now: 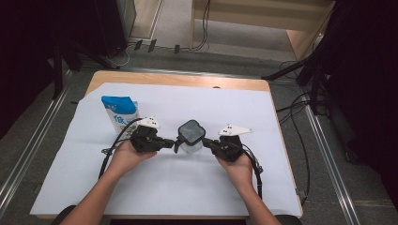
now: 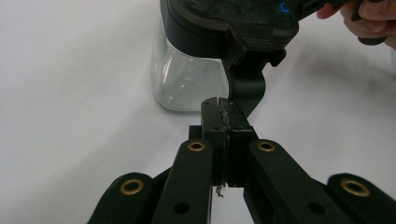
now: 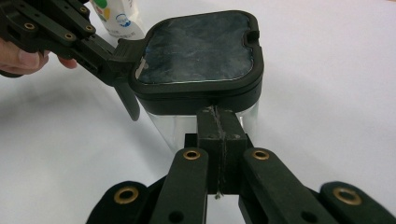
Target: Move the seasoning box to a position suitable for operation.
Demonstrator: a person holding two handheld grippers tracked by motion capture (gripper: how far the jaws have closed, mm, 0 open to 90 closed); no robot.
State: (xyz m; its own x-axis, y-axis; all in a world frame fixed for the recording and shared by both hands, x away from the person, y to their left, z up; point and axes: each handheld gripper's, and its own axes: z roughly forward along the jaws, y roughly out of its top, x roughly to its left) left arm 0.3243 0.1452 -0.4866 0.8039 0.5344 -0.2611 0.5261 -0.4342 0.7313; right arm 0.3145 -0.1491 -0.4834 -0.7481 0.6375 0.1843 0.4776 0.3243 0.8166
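A clear jar with a dark lid stands mid-tabletop between both grippers – left gripper and right gripper pinched shut, holding nothing. The blue pouch – print unreadable.

The right hand-held gripper is sitting bottom center with its 2 black jaws pressed flat together, nothing between them, tips right up against the clear container just under its lid. Can't quite tell if they're actually touching it. The container is standing upright on the white counter, and the lid is a dark frame with a smoky window. Over at the top left, the left hand-held gripper is coming in, held by a hand, and it's meeting the lid's latch flap, which is hanging down that side. Behind it, a white printed bag is peeking out.
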